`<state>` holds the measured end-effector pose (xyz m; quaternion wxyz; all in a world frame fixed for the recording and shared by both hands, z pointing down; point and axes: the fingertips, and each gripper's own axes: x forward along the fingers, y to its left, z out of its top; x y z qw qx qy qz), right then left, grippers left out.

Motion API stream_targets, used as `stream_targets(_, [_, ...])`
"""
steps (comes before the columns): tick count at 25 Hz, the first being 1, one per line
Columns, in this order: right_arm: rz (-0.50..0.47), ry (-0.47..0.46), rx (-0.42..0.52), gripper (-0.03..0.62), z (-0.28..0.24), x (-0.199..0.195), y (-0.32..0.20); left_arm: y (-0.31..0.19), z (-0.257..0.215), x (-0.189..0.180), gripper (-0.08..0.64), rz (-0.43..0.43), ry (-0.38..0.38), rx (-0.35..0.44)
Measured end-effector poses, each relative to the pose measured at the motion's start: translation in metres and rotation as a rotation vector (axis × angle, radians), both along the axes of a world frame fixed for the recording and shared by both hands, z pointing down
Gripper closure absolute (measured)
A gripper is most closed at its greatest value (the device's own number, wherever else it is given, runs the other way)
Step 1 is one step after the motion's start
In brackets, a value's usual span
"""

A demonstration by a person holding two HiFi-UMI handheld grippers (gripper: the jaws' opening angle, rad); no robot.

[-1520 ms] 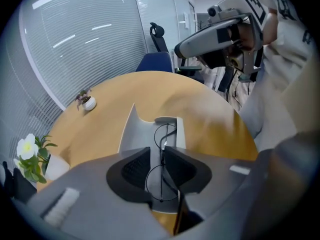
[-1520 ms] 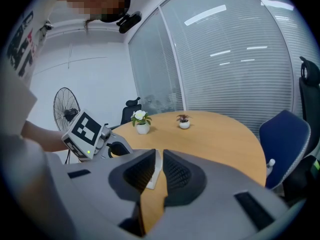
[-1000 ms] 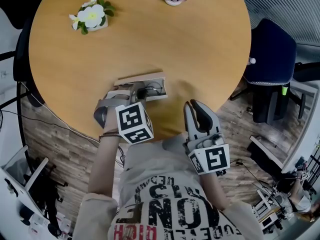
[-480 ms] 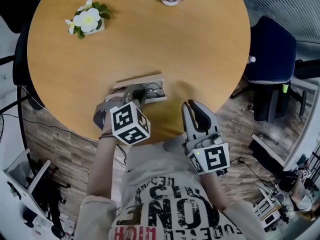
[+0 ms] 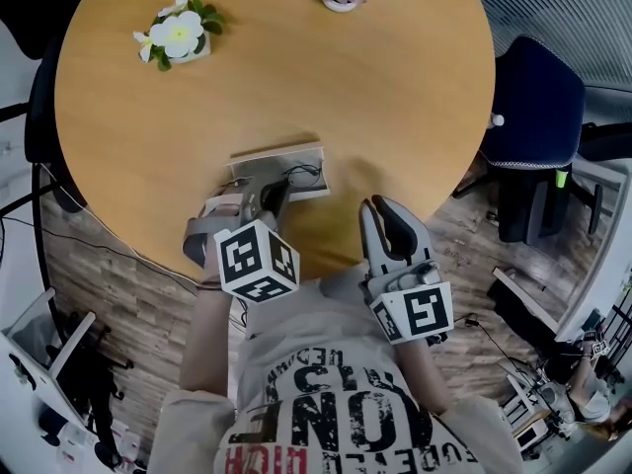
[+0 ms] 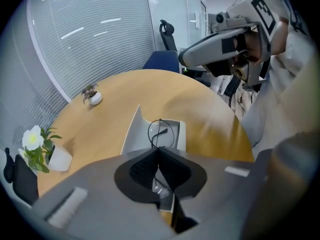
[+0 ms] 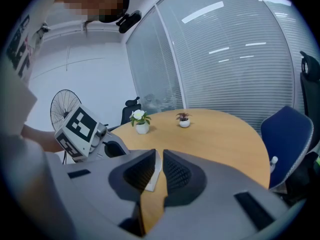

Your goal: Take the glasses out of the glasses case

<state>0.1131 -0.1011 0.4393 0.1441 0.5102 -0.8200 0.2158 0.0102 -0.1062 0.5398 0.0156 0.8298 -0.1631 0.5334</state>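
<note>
Pinching the thin black wire-framed glasses (image 6: pixel 161 133) at the open white rectangular glasses case (image 6: pixel 131 134), the left gripper (image 6: pixel 159 152) has its jaws just closed on the frame near the round wooden table's (image 5: pixel 296 67) front edge. The right gripper (image 7: pixel 159 158) hovers beside it, jaws slightly apart and empty.

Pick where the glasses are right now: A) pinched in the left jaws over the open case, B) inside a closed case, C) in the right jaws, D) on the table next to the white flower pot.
A: the left gripper has its jaws together on the thin wire frame of the glasses, just above the open glasses case. The right gripper has nothing between its jaws.
</note>
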Motion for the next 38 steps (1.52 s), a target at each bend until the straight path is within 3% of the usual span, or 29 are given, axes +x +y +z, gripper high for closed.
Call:
stream_targets(26, [-0.059, -0.015, 0.085, 0.535, -0.031, -0.009, 0.004, 0.021, -0.082, -0.007, 0.543, -0.181, 0.171, 0.094])
stream_targets(38, [-0.075, -0.022, 0.152, 0.535, -0.059, -0.006, 0.006, 0.027, -0.116, -0.011, 0.543, -0.220, 0.190, 0.177])
